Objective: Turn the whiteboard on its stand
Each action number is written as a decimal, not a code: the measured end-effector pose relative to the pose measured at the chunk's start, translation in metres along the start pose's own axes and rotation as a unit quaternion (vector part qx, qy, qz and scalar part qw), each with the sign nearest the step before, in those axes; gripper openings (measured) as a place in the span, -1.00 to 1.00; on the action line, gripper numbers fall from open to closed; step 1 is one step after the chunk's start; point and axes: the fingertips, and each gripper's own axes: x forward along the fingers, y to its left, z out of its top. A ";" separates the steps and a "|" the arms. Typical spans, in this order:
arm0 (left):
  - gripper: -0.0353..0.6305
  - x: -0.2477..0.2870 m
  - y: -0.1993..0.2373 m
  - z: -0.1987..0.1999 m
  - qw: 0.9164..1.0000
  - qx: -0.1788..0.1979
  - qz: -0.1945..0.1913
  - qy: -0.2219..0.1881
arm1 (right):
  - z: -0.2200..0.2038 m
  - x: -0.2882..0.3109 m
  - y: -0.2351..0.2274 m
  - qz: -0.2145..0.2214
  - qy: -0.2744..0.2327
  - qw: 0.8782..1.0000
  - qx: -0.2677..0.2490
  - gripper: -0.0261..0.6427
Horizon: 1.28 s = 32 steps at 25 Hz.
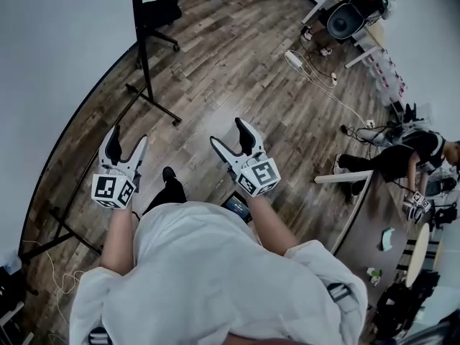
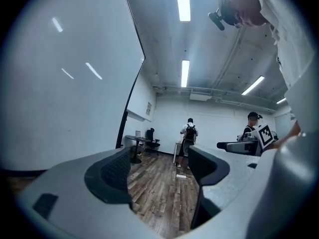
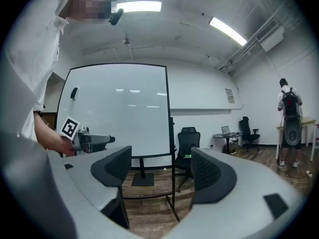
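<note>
The whiteboard fills the left of the head view, a big white panel in a thin black frame. Its black stand rests on feet on the wood floor. My left gripper is open and empty, close to the board's lower edge but apart from it. My right gripper is open and empty too, further right over the floor. In the left gripper view the whiteboard looms at left beside that left gripper. The right gripper faces the whiteboard front-on, with the left gripper in front of it.
A black office chair stands behind the board's far end. A white power strip and cables lie on the floor. A person sits at a table at right; others stand by a desk.
</note>
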 end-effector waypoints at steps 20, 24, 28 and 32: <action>0.15 0.126 0.204 0.040 0.994 0.017 0.108 -0.024 | 0.053 0.354 -0.061 0.194 -0.021 0.981 -0.006 0.17; 0.15 0.122 0.207 0.042 0.984 0.025 0.176 -0.025 | 0.054 0.394 -0.074 0.257 -0.023 0.966 0.010 0.17; 0.15 0.127 0.220 0.037 0.967 0.024 0.253 -0.026 | 0.049 0.446 -0.094 0.314 -0.020 0.949 0.012 0.17; 0.15 0.139 0.221 0.039 0.946 0.020 0.322 -0.039 | 0.049 0.496 -0.112 0.370 -0.017 0.929 0.005 0.17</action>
